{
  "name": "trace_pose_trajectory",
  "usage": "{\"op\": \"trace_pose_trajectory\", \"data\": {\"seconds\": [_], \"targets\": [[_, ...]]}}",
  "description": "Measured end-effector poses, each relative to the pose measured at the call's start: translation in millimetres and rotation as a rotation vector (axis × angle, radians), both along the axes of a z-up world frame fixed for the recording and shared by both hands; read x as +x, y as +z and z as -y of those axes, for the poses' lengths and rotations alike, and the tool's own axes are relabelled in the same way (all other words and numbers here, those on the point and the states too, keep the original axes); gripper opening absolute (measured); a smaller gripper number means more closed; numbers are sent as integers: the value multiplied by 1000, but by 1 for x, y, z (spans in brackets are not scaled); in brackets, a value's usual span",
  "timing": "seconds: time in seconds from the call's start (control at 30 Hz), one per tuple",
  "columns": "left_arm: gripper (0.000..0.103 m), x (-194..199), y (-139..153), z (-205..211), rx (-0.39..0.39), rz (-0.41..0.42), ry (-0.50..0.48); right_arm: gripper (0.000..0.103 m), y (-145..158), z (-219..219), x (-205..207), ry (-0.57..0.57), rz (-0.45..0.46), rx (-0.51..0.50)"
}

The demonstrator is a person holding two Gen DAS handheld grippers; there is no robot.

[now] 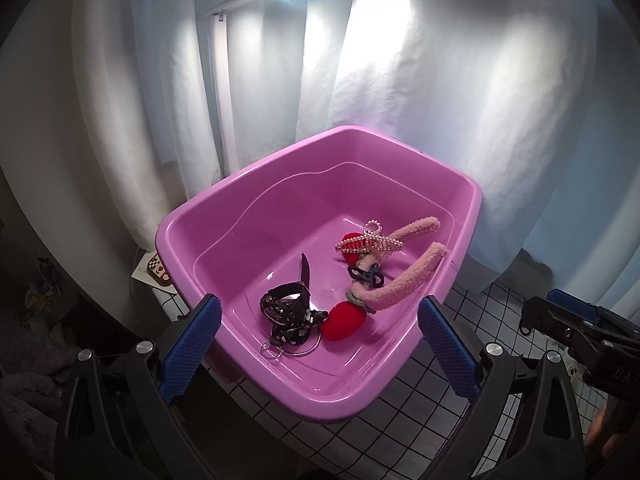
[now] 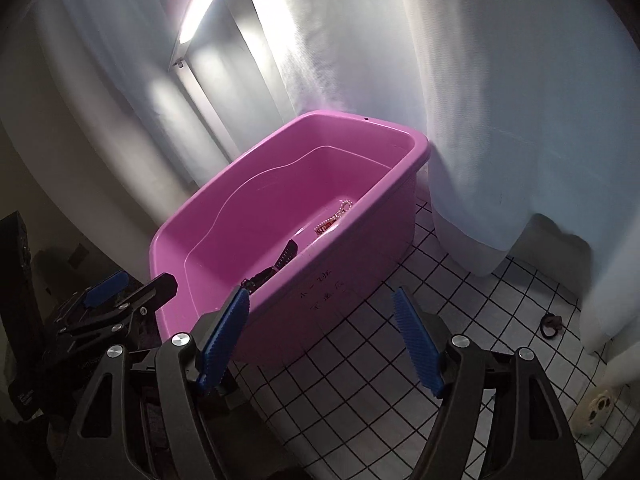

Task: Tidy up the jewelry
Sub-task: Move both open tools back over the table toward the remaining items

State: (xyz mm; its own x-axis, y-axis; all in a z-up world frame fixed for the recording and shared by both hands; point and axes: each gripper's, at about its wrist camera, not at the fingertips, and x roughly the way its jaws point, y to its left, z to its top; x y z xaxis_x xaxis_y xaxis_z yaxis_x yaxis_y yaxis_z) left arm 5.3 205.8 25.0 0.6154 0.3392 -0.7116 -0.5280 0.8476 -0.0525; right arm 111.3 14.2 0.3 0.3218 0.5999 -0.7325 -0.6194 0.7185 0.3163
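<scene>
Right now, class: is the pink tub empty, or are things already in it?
Not empty. The pink tub holds a pearl hair claw, a fuzzy pink headband, a black studded strap and a silver ring.

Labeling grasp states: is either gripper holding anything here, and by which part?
Nothing held. Left gripper and right gripper both stand open with empty gaps; the jewelry lies loose in the pink tub.
</scene>
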Motion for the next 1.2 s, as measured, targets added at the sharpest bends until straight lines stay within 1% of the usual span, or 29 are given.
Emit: {"op": "trace_pose_trajectory", "data": {"seconds": [0.07,0.2,0.37,0.5,0.57,0.7,0.8,0.87,1.03,1.2], "targets": [[97,0,0,20,3,2,-19,71,-5,35,-8,-40,-2,-5],[97,-1,-5,65,-1,-6,-65,73,-17,112,-29,-141,-6,-47],[97,-2,-22,126,-16,-42,-139,74,-41,202,-57,-243,-11,-108],[97,-6,-38,172,-9,-61,-192,74,-56,255,-77,-264,-9,-137],[97,-8,-47,192,-9,-68,-215,74,-61,275,-84,-265,1,-132],[97,-12,-65,223,-2,-93,-234,74,-70,300,-92,-248,28,-120],[97,-13,-79,237,11,-115,-235,74,-75,311,-96,-217,47,-114],[97,-12,-85,241,19,-126,-234,74,-79,317,-95,-209,42,-96],[97,-2,-95,237,41,-144,-235,75,-91,323,-78,-268,25,-113],[97,25,-107,219,36,-134,-256,75,-100,323,-57,-347,31,-110]]}}
